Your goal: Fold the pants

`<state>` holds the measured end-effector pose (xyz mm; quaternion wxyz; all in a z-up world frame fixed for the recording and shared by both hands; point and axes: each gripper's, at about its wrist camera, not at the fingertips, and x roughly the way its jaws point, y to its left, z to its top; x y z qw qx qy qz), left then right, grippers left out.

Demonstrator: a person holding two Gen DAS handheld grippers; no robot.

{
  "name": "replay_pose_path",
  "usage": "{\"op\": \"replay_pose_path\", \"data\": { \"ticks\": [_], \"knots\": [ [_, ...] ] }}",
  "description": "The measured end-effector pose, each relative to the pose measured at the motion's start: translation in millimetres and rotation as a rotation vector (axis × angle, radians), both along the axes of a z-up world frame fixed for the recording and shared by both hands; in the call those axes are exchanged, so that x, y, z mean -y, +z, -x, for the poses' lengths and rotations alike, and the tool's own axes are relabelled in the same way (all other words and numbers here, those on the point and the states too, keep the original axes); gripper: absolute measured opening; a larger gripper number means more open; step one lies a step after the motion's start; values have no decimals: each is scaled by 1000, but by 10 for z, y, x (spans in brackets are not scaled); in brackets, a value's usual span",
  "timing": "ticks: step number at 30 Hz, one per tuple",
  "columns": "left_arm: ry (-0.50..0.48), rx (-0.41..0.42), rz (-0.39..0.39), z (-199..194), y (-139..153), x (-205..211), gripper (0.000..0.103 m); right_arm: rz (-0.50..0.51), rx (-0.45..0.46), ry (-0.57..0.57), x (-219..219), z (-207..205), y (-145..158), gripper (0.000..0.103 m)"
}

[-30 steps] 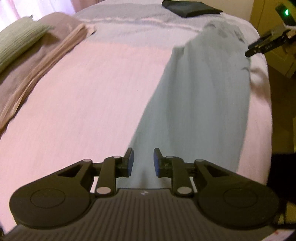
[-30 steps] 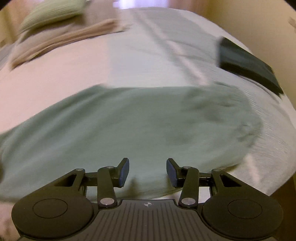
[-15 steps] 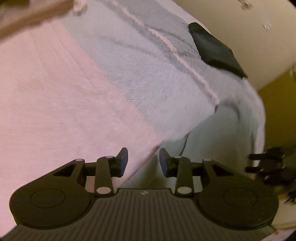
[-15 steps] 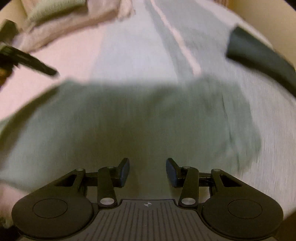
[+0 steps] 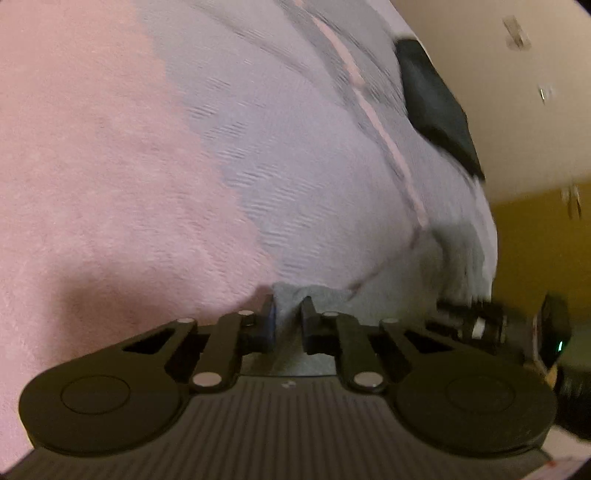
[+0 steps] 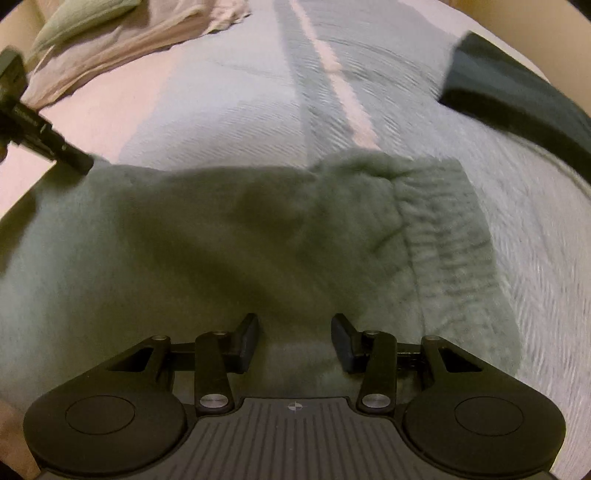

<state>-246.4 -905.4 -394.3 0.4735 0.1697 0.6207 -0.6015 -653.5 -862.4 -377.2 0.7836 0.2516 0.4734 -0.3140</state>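
Pants edge betw left tool fingers, right tool above.

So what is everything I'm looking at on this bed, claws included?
Pants: one, grey-green, spread across the bed's near side, ribbed waistband to the right.
Folded dark garment: one, near-black, far right of the bed.
Bedspread: one, pink with a pale grey-blue section and a pink stripe.
Folded beige blanket: one, far left.
Green pillow: one, pale green, far left corner.
Left claw: one, black, closed on a pinch of pants fabric at their edge.
Right claw: one, black, open over the pants.
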Motion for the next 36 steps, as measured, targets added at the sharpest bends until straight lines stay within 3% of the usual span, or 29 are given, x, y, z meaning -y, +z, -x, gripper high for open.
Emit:
{"op": "replay_pose_path", "data": {
  "ticks": [4,8,12,16,18,19,23,26,29,32,36],
  "knots": [
    [40,-24,-21,-7,-140,-36,8,-4,16,-30,-60,82,47,41],
    [22,-15,-26,-20,-81,26,11,-15,18,-106,-96,155,271,41],
    [54,61,-20,-129,112,-37,10,131,85,-119,53,27,524,41],
    [52,90,38,-139,359,-160,10,107,109,-122,400,32,318,37],
    [17,98,49,-26,420,-188,10,96,102,-171,569,181,140,34],
    [-7,109,53,47,444,-203,10,65,143,-207,611,273,98,35],
    [-86,110,61,363,512,-310,10,79,155,-296,390,368,280,35],
    [-119,103,39,574,403,-399,10,56,192,-335,97,546,397,35],
    [-153,168,-4,710,169,-470,10,14,150,-335,-142,775,252,35],
    [-141,182,-37,697,24,-579,4,-37,149,-400,-277,1069,133,31],
    [-150,241,-15,707,253,-843,8,8,140,-452,-491,1037,386,35]
  ]
}}
